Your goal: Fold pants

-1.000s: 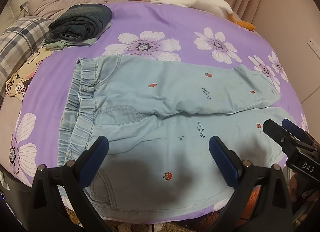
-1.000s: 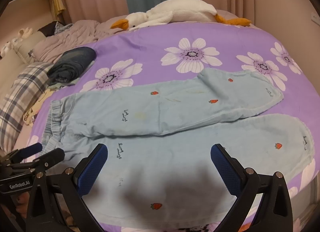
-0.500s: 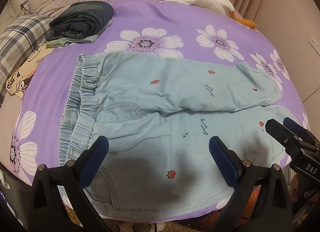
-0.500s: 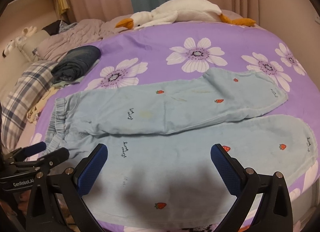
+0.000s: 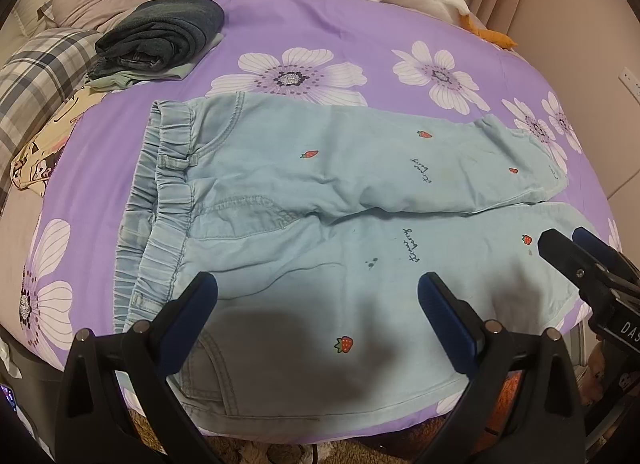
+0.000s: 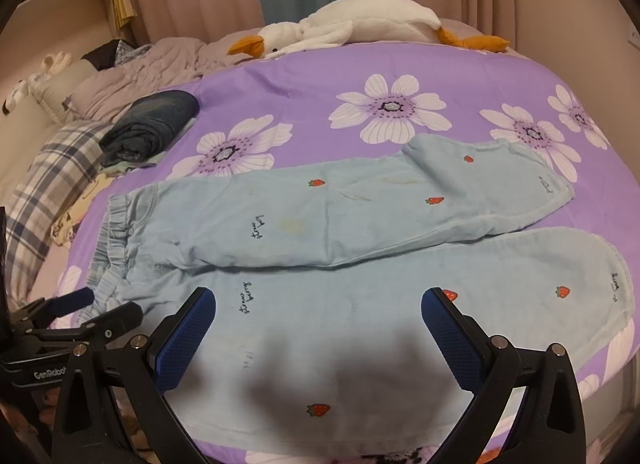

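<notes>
1. Light blue pants (image 5: 320, 200) with small strawberry prints are laid flat across a purple bedspread (image 5: 328, 36) patterned with white flowers, the elastic waistband (image 5: 160, 192) to the left and both legs stretched out to the right.
2. The far leg is seen lying slightly over the near leg where the two meet at the crotch.
3. The left gripper (image 5: 316, 296) is held above the near hip area of the pants, its blue-padded fingers (image 5: 196, 312) spread wide with nothing between them.
4. The right gripper (image 6: 320, 312) is held above the near leg, its jaws likewise spread wide and empty; in the left wrist view its tips are seen over the near leg's hem end.
5. A stack of folded dark clothes (image 5: 160, 36) is placed on the bedspread beyond the waistband, well apart from the pants.
6. A white plush goose (image 6: 352, 30) is laid along the far edge of the bed, and a plaid pillow (image 5: 36, 76) is seen at the left.
</notes>
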`<state>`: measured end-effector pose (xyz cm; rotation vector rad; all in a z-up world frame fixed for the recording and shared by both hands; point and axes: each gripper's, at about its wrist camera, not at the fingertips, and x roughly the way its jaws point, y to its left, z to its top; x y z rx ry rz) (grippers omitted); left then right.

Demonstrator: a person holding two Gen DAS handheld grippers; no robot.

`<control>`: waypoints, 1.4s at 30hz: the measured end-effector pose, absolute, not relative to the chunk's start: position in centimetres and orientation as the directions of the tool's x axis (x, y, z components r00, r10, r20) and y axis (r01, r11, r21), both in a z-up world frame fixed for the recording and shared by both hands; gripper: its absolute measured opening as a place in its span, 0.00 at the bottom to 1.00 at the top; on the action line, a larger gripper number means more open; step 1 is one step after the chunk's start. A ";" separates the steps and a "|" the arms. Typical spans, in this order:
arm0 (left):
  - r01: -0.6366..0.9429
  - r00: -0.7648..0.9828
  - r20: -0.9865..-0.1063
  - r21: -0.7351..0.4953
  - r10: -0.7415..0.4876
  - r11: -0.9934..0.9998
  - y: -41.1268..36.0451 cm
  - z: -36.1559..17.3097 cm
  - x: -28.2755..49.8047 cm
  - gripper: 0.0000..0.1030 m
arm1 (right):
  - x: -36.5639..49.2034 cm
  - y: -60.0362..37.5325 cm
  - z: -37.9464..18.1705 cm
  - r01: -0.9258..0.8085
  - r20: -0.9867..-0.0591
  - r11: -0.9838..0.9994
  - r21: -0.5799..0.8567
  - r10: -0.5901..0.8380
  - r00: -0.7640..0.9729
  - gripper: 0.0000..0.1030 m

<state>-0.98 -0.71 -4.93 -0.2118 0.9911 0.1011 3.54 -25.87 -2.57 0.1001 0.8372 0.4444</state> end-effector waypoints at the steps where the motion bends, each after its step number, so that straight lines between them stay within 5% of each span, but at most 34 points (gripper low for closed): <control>1: -0.181 0.545 -0.838 -0.131 -0.012 0.975 -0.7 -4.9 -1.0 0.98 | 3.5 -25.9 -2.6 -0.342 -0.696 0.903 0.258 0.420 0.583 1.00; 42: -0.170 0.538 -0.842 -0.144 -0.031 0.975 -1.1 -5.0 -1.2 0.97 | 3.9 -26.2 -3.0 -0.323 -0.724 0.913 0.248 0.396 0.565 1.00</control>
